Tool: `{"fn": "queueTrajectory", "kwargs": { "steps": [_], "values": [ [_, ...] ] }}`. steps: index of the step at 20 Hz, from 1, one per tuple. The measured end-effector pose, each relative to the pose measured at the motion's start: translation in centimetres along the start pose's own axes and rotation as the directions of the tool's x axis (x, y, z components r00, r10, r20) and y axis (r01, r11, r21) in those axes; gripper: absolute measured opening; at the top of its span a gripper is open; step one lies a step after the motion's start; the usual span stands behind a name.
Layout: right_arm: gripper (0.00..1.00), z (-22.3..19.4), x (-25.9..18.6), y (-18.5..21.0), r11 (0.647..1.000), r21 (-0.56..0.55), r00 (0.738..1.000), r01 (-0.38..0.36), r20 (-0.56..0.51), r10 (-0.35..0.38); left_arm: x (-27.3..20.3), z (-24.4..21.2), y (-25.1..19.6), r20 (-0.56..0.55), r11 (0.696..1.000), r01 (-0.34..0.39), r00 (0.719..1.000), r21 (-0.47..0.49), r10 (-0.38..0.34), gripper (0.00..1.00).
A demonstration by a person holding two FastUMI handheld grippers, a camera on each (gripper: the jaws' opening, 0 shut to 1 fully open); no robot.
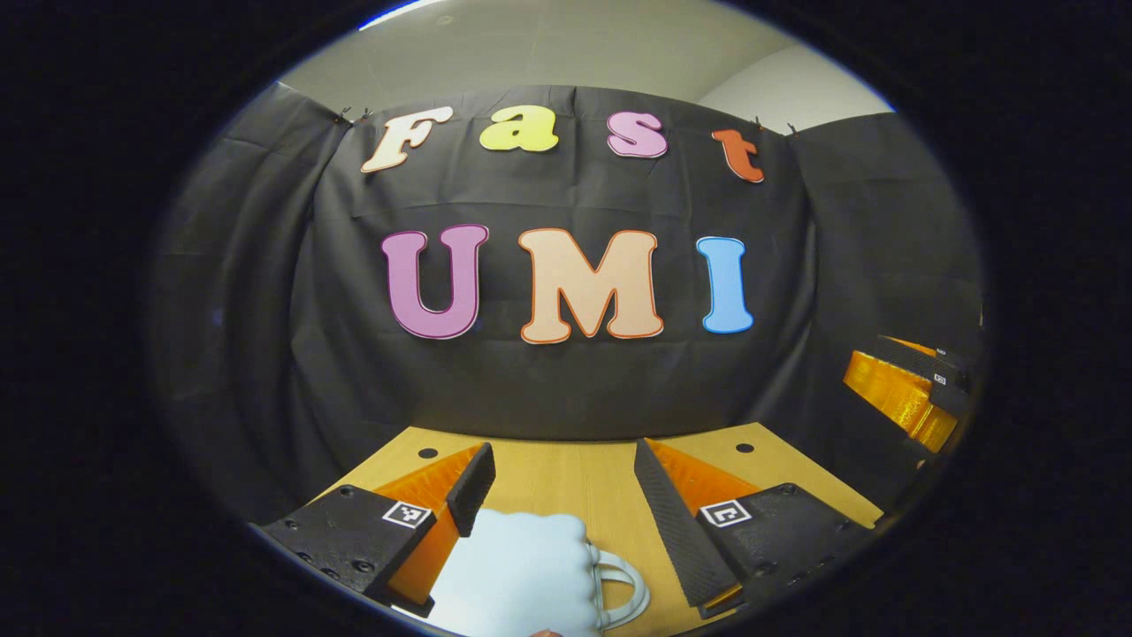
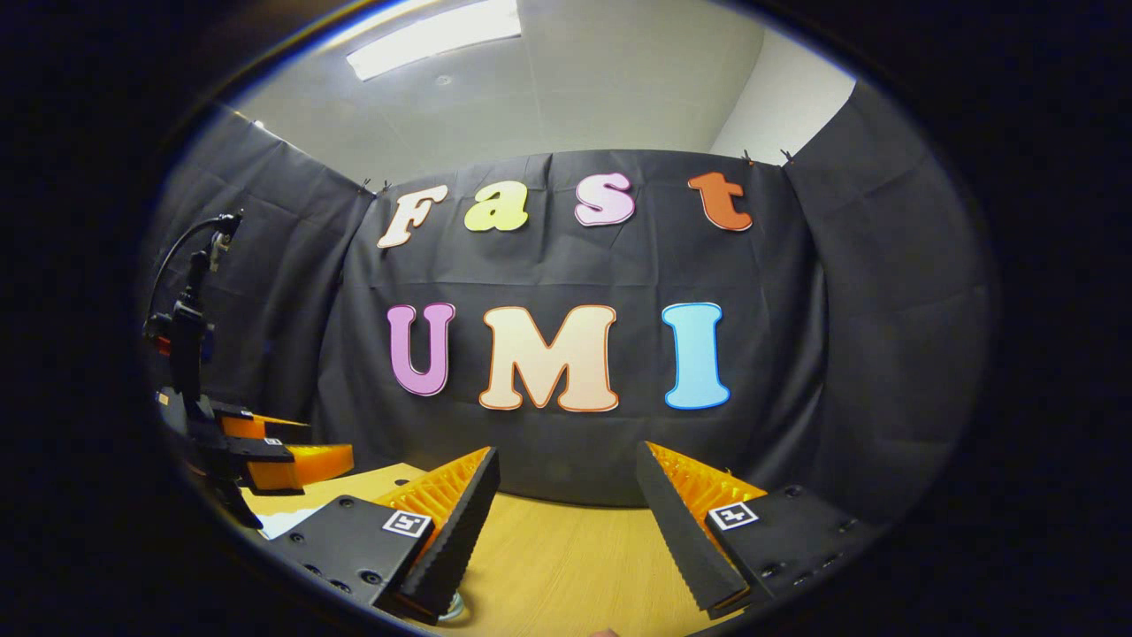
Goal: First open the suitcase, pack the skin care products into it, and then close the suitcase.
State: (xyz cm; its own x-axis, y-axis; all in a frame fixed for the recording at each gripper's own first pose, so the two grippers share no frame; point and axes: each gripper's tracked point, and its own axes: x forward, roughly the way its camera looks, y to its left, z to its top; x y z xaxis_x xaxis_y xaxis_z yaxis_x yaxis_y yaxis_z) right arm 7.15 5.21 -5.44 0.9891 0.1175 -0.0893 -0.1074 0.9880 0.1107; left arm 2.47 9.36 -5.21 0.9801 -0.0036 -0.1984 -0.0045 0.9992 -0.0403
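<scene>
Task looks barely begun, as far as pics show: the suitcase [image 1: 522, 575], a pale blue case w/ a white handle [image 1: 623, 588], lies flat and seems closed; no skin care products in sight, so opening, packing and closing all seem left to do. Left tongs [image 1: 562, 495] stand wide, holding nothing; the suitcase sits low between its two fingers, its rounded top edge just beside the left finger [image 1: 471, 489] and apart from the other, handle pointing toward that other finger. Can't tell if the left finger touches it. Right tongs [image 2: 566, 513] also wide and empty, bare wood table [image 2: 557, 566] between its fingers; a small shiny bit under its left finger, too little seen to name. From right tongs, the left tongs sit well off to the left, above the table's edge. Next move prob needs finding the case's opening seam or zip, not visible here.
</scene>
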Motion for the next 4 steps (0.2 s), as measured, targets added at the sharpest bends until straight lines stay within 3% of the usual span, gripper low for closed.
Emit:
{"fn": "queueTrajectory", "kwargs": {
  "steps": [4],
  "values": [
    [0.98, 0.60, -0.17, 0.28, 1.000, 0.000, 1.000, 0.009, 0.012, -0.009, -0.10, 0.29, 0.13, 0.009, 1.000, 0.007, 1.000, 0.011, -0.007, 0.94]
  ]
}}
